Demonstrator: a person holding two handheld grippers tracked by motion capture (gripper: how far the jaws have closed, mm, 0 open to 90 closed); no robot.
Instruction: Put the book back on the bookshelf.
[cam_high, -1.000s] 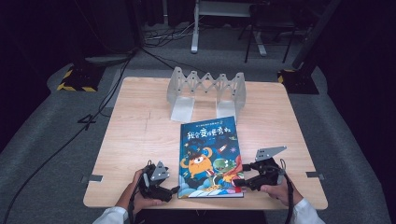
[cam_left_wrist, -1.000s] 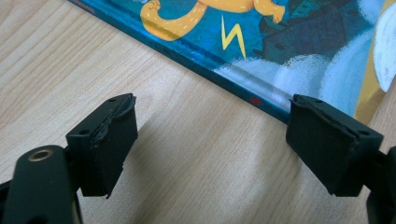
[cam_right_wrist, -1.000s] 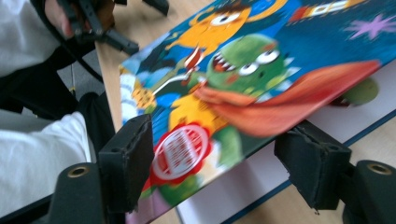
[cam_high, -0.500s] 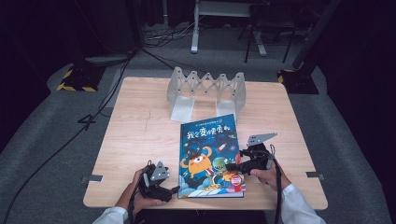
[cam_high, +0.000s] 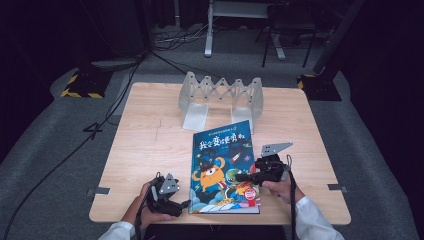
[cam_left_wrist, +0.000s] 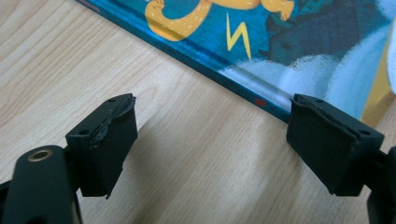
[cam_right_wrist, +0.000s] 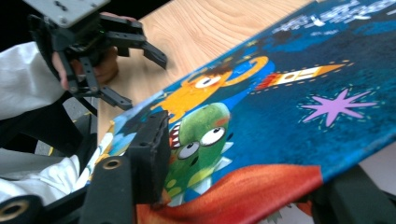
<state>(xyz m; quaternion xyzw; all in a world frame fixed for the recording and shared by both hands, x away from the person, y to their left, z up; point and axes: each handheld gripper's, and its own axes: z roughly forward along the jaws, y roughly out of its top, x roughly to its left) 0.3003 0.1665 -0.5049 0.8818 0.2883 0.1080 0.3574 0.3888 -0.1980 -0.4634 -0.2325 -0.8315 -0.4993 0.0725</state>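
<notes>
Our right gripper (cam_high: 248, 176) has just been closing its jaws over the right edge of the children's picture book (cam_high: 222, 167), cover between them, low and centre on the desk (cam_high: 150, 145). Our left gripper (cam_high: 184, 204) waits released at the book's lower left corner.

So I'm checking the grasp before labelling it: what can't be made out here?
- Right gripper, right gripper view: the book's cover hides the lower jaw, so pad contact is unclear.
- Book title, high view: too small to read.
- Folding rack, high view: slots too small to count.
</notes>
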